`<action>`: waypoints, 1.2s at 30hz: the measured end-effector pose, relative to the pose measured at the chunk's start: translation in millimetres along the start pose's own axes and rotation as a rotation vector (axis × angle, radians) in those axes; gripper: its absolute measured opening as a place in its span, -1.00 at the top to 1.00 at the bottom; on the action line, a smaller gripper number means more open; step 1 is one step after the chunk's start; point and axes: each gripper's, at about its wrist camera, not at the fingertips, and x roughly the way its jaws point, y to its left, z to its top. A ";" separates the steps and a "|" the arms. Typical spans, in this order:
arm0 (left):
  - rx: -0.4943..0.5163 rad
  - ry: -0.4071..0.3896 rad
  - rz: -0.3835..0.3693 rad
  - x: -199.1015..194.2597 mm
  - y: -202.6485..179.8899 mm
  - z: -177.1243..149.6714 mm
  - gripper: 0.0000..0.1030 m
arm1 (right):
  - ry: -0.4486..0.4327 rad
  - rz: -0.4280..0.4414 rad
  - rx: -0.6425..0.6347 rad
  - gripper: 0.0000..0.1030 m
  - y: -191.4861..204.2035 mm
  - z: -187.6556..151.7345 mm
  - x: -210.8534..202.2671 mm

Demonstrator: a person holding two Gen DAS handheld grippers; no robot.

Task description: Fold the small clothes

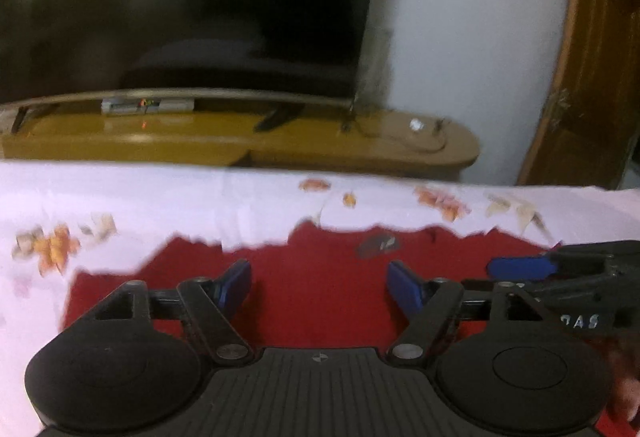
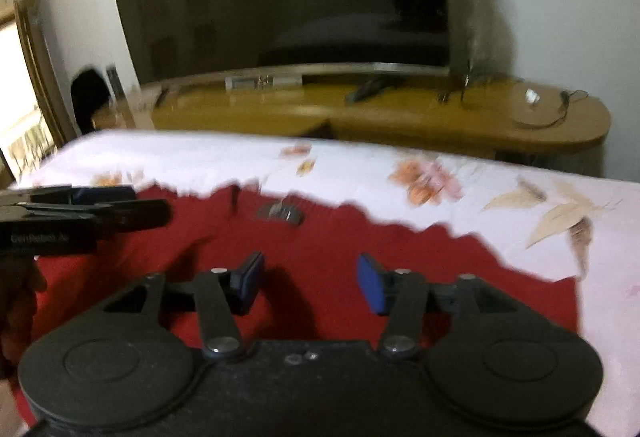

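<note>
A red garment lies spread on a white sheet with orange leaf prints; it also shows in the right wrist view. A small grey label sits near its far edge, also in the right wrist view. My left gripper is open and empty over the garment. My right gripper is open and empty over the garment too. The right gripper shows at the right edge of the left wrist view. The left gripper shows at the left edge of the right wrist view.
A wooden TV stand with a large dark TV stands beyond the bed's far edge. A wooden door is at the right. Both views are blurred.
</note>
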 end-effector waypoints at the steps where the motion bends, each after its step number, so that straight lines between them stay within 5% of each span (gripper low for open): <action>1: 0.005 0.048 0.037 9.8 -0.3 -4.3 -0.44 | 0.006 -0.016 -0.017 0.05 2.4 -1.5 4.4; 7: -0.015 0.040 0.094 -5.2 34.7 -14.5 -0.44 | 0.007 -0.075 -0.062 0.04 -18.0 -10.5 1.1; 9: -0.032 0.035 0.122 -16.3 55.5 -18.6 -0.43 | 0.009 -0.144 -0.045 0.12 -42.0 -17.0 -7.3; 12: -0.063 0.034 0.093 -14.9 66.7 -18.4 -0.44 | 0.001 -0.113 0.027 0.33 -69.5 -22.1 -21.0; 16: -0.008 0.007 0.123 -25.5 52.1 -15.8 -0.44 | 0.007 -0.173 -0.037 0.27 -46.6 -19.7 -20.2; 20: -0.004 -0.040 0.074 -68.8 29.1 -24.0 -0.44 | -0.094 -0.087 -0.065 0.07 -18.5 -25.8 -67.1; 22: 0.009 -0.028 0.067 -78.4 9.6 -33.9 -0.44 | -0.083 0.000 -0.060 0.06 2.5 -36.9 -78.3; 27: 0.026 0.053 0.096 -65.1 -24.2 -47.6 -0.44 | -0.032 0.059 -0.101 0.08 51.3 -57.5 -66.0; 32: 0.001 0.055 0.146 -72.8 -9.6 -52.8 -0.44 | 0.016 0.004 -0.133 0.06 56.4 -59.4 -57.3; 36: 0.001 0.051 0.189 -95.7 23.3 -63.4 -0.44 | 0.021 -0.063 -0.090 0.06 18.6 -66.5 -73.7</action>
